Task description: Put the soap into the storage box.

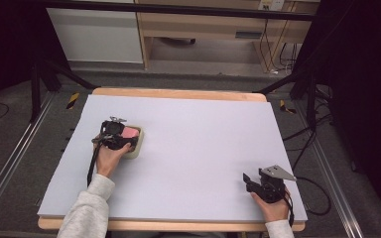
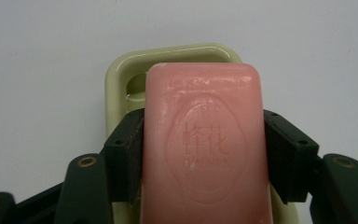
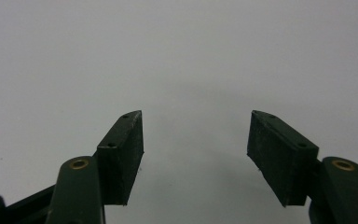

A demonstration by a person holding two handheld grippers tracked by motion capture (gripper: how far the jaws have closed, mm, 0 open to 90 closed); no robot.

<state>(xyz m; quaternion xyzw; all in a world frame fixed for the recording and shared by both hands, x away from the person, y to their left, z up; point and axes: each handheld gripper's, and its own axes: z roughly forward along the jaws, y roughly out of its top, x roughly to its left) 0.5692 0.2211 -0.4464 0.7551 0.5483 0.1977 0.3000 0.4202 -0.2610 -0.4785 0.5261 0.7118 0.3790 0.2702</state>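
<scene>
Your left gripper (image 2: 203,154) is clamped on the pink soap (image 2: 204,140) over its green dish (image 2: 121,79), left of the table's (image 1: 203,148) middle; next, probably lift or release. Your right gripper (image 3: 196,154) idles, jaws apart.

So the surface (image 1: 198,148) is sitting there covered in a pale lavender-grey sheet, with a light wood edge peeking out along the far side and the near side. Lying directly on it, over on the left half, is a pale green soap dish (image 1: 135,147), and a pink bar of soap (image 2: 205,140) is sitting in it. The bar is showing a stamped oval emblem on top.
</scene>
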